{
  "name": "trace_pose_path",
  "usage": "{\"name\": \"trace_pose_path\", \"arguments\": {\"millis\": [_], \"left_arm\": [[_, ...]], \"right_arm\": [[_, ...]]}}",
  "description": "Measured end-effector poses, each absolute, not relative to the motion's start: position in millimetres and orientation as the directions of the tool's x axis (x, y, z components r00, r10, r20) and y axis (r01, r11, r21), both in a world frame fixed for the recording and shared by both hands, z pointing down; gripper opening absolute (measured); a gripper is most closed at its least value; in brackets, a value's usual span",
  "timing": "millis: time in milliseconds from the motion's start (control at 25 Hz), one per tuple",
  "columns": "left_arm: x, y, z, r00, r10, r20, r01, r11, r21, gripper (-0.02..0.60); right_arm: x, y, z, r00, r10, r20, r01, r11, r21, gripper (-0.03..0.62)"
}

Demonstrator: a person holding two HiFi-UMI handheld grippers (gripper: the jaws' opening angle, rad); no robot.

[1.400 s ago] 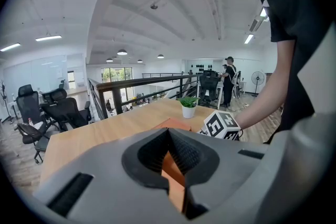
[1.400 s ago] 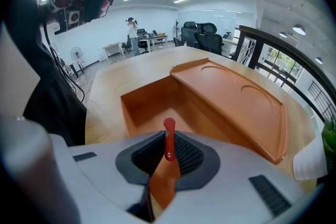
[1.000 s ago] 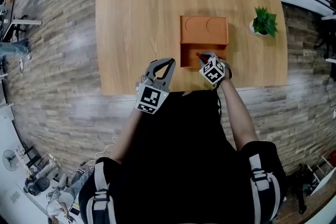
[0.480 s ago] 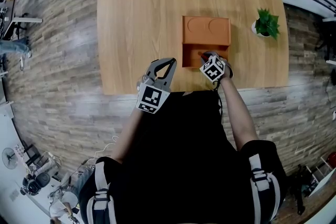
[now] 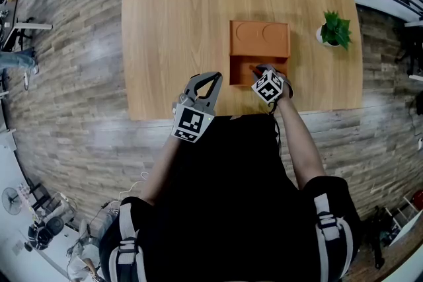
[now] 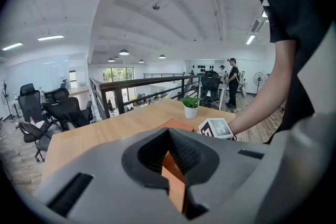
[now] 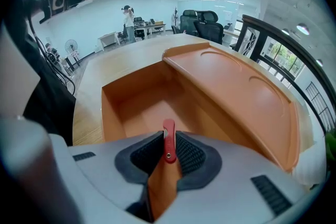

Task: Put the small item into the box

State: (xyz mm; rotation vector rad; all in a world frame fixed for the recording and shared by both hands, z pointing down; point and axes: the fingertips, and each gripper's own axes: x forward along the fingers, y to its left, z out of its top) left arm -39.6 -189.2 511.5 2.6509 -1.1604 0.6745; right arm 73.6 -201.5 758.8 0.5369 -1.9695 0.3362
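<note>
Box (image 5: 259, 39) is plain terracotta orange all over, no print on it. The small item (image 7: 168, 140) is bright glossy red. The surface (image 5: 172, 23) is light honey wood with a fine straight grain. The left gripper (image 5: 206, 80) and right gripper (image 7: 167, 157) are pale grey with black ribbed pads (image 7: 190, 155), and their cubes carry black-and-white square markers. The plant (image 5: 336, 28) is green in a white pot. Floor (image 5: 73, 76) is grey-brown planks in mixed tones. Person's top (image 5: 225, 188) is black.
</note>
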Motion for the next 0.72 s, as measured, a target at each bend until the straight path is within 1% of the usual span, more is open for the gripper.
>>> {"name": "trace_pose_path", "arguments": {"millis": [160,440,720], "left_arm": [[-39,-189,509,0.605,-0.649,0.462,-0.722,-0.692,-0.026,0.021],[-39,-184,506,0.627,-0.630,0.459,-0.698,-0.716,-0.030,0.021],[-32,-178,505,0.655,-0.602,0.457,-0.663,-0.748,-0.036,0.021]], "right_arm": [[74,-203,753,-0.386,-0.248,0.889,-0.514,0.858,0.016,0.097],[80,-198,733,-0.396,-0.321,0.860,-0.558,0.828,0.052,0.097],[87,-188,700,-0.432,-0.424,0.796,-0.636,0.769,0.064,0.035]]}}
